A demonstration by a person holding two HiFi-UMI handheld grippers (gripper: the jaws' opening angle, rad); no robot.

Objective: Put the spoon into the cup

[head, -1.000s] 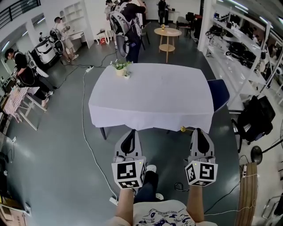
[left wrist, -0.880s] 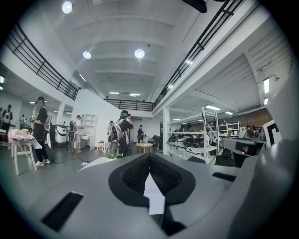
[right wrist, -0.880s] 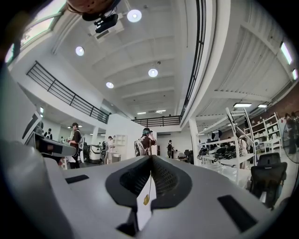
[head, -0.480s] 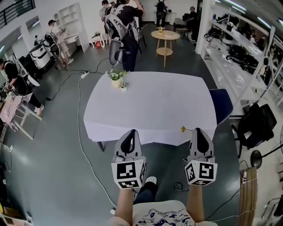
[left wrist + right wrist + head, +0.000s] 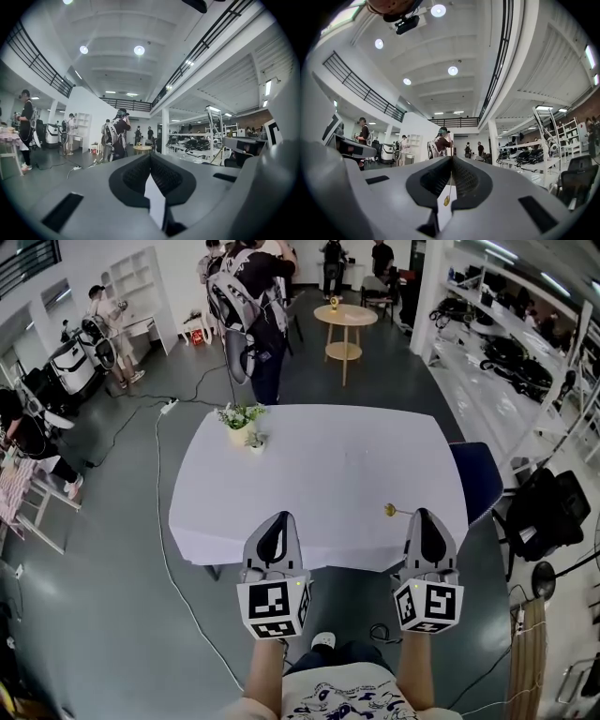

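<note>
Rectangular table under white cloth [image 5: 319, 484]. Far left corner: white pot of white-flowered greenery [image 5: 238, 424], small white pot [image 5: 255, 442] just beside it.

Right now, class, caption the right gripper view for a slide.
Right gripper shut on a slim gold spoon.

Surface [image 5: 328, 465] ahead, left claw [image 5: 277, 521] and right claw [image 5: 421, 517] at its near edge
Plant [image 5: 238, 418] on the far-left corner, spoon [image 5: 390, 511] sticking left off right claw.

Head cam steeply down over table [image 5: 319, 465]; both gripper cams level, sharing backpack person [image 5: 116, 138] beyond.
</note>
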